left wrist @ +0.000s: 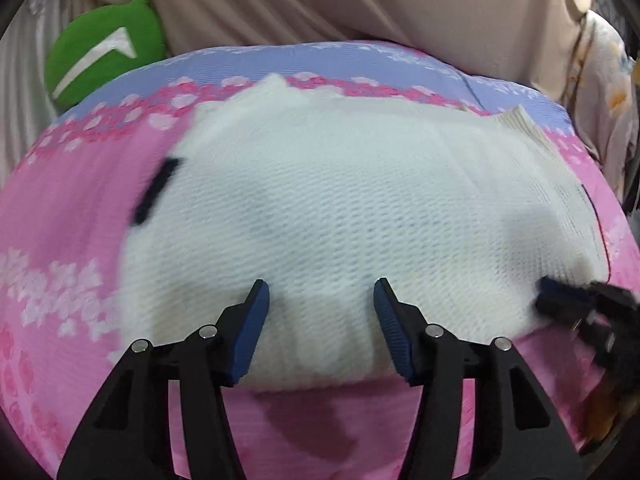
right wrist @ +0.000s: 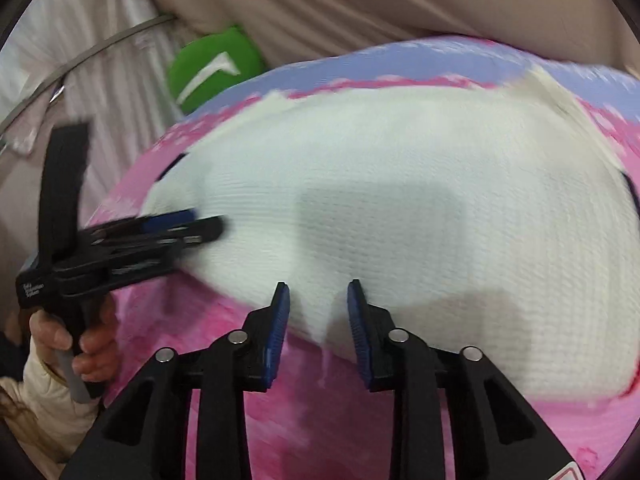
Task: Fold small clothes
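A white knitted garment (left wrist: 340, 216) lies spread flat on a pink and lilac flowered bedcover (left wrist: 60, 240); a dark label shows at its left edge (left wrist: 154, 190). My left gripper (left wrist: 320, 294) is open, its blue pads over the garment's near edge. It also shows in the right wrist view (right wrist: 192, 224), reaching onto the garment's left side. In the right wrist view my right gripper (right wrist: 318, 292) is open over the near corner of the garment (right wrist: 440, 220), nothing held. It shows at the right edge of the left wrist view (left wrist: 568, 300).
A green cushion with a white mark (left wrist: 104, 48) sits behind the bed at the left. Beige fabric (left wrist: 360, 0) hangs behind the bed. A patterned cloth (left wrist: 604, 100) hangs at the right. The person's hand (right wrist: 80, 336) grips the left tool.
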Motion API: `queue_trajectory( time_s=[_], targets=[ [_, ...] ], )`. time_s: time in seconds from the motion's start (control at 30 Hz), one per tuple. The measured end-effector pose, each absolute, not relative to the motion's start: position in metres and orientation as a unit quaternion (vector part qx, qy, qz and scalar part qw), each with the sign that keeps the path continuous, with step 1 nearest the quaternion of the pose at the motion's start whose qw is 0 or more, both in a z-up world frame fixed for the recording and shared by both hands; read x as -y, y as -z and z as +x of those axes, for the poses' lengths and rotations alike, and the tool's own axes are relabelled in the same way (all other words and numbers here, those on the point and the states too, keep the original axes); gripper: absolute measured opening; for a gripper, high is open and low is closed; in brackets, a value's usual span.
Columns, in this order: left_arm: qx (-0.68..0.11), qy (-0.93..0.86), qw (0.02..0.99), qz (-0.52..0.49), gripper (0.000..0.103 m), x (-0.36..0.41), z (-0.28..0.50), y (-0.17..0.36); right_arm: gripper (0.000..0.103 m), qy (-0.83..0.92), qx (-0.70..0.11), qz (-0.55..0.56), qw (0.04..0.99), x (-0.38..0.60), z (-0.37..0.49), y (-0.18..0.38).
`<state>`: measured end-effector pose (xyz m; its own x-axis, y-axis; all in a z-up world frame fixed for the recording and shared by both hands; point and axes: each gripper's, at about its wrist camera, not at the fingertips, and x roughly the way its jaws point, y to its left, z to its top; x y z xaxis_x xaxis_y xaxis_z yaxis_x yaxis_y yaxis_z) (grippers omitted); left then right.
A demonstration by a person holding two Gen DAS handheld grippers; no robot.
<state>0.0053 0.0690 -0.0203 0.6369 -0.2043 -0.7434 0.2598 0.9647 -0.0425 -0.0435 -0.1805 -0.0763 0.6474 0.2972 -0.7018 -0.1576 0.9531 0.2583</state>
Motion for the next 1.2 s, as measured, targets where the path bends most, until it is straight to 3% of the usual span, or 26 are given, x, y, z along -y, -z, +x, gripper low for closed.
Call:
queue_trajectory(
  time_s=[0.1, 0.2, 0.23, 0.3, 0.47, 0.53, 0.6, 0.8, 0.9, 0.93, 0.97, 1.0, 1.03, 1.2],
  targets=[
    [-0.414, 0.111, 0.903, 0.026, 0.053, -0.100, 0.000, 0.025, 0.000, -0.063, -0.403, 0.125, 0.904, 0.240, -0.065, 0.081],
    [-0.413, 0.107, 0.904, 0.025, 0.052, -0.114, -0.013, 0.022, 0.000, -0.018, -0.395, 0.180, 0.901, 0.292, -0.091, 0.081],
    [-0.413, 0.108, 0.904, 0.020, 0.052, -0.118, -0.016, 0.020, 0.003, 0.016, -0.396, 0.178, 0.900, 0.304, -0.100, 0.082],
    [-0.412, 0.114, 0.904, -0.002, 0.051, -0.123, -0.019, 0.009, 0.019, 0.074, -0.394, 0.166, 0.901, 0.320, -0.109, 0.079],
    [-0.363, 0.126, 0.923, -0.028, 0.062, -0.116, 0.015, -0.038, 0.023, 0.024, -0.309, 0.198, 0.930, 0.332, -0.083, 0.030],
    [-0.348, 0.119, 0.929, -0.033, 0.071, -0.111, 0.042, -0.050, 0.046, 0.013, -0.280, 0.181, 0.943, 0.324, -0.053, 0.006],
    [-0.351, 0.120, 0.927, -0.054, 0.077, -0.105, 0.078, -0.056, 0.059, -0.005, -0.258, 0.171, 0.951, 0.315, -0.018, -0.011],
    [-0.402, 0.106, 0.906, -0.077, 0.076, -0.093, 0.171, -0.025, 0.066, -0.008, -0.315, 0.149, 0.937, 0.298, 0.091, 0.006],
    [-0.426, 0.094, 0.897, -0.075, 0.067, -0.091, 0.192, -0.002, 0.066, 0.029, -0.364, 0.126, 0.922, 0.296, 0.126, 0.036],
    [-0.418, 0.083, 0.902, -0.065, 0.057, -0.090, 0.190, -0.001, 0.054, 0.030, -0.381, 0.120, 0.916, 0.295, 0.134, 0.043],
    [-0.411, 0.076, 0.907, -0.052, 0.039, -0.089, 0.188, -0.001, 0.043, 0.028, -0.379, 0.114, 0.918, 0.294, 0.133, 0.043],
    [-0.403, 0.075, 0.911, -0.042, 0.023, -0.088, 0.185, -0.003, 0.018, 0.024, -0.370, 0.106, 0.922, 0.292, 0.130, 0.039],
    [-0.400, 0.084, 0.911, -0.048, 0.006, -0.088, 0.182, -0.005, 0.016, 0.009, -0.354, 0.110, 0.929, 0.291, 0.124, 0.032],
    [-0.335, 0.075, 0.937, -0.070, 0.005, -0.104, 0.166, -0.033, 0.013, -0.068, -0.241, 0.167, 0.953, 0.301, 0.087, -0.010]
  ],
)
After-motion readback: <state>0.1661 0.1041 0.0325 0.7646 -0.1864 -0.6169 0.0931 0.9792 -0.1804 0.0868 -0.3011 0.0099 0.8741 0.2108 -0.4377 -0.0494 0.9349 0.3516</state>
